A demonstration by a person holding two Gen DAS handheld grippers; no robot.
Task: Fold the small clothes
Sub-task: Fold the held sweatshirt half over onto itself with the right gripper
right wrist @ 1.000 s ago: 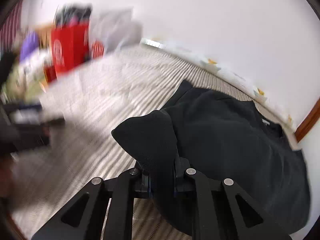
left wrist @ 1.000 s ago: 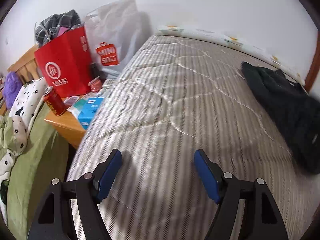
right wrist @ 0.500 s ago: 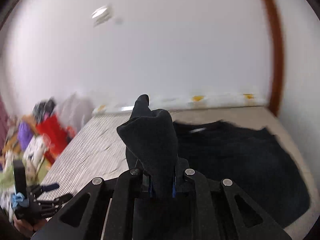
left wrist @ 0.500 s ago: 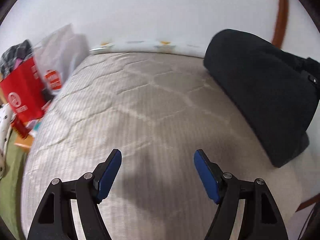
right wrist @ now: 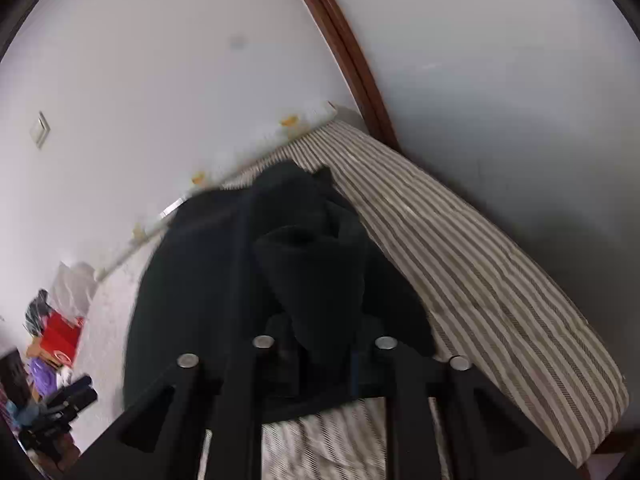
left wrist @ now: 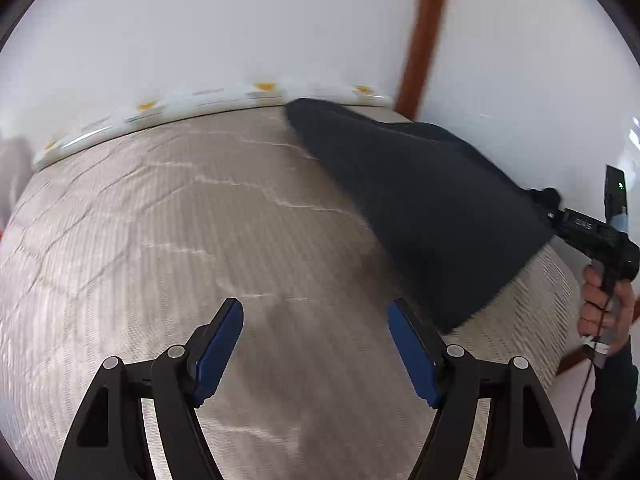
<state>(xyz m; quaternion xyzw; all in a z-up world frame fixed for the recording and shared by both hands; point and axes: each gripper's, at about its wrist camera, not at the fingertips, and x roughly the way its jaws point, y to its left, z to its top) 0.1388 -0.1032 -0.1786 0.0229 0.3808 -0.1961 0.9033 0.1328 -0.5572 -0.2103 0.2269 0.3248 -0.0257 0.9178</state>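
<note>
Two grippers working over a striped mattress [left wrist: 200, 240]: right gripper [right wrist: 324, 354] lifting the dark garment [left wrist: 420, 208] off its right side, jaws opening with cloth bunched between them; left gripper [left wrist: 316, 348] hovering spread wide, holding nothing

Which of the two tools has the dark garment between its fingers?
The right tool: a bunched fold of the dark garment sits between its opening jaws. The left tool stands wide over bare striped mattress.
</note>
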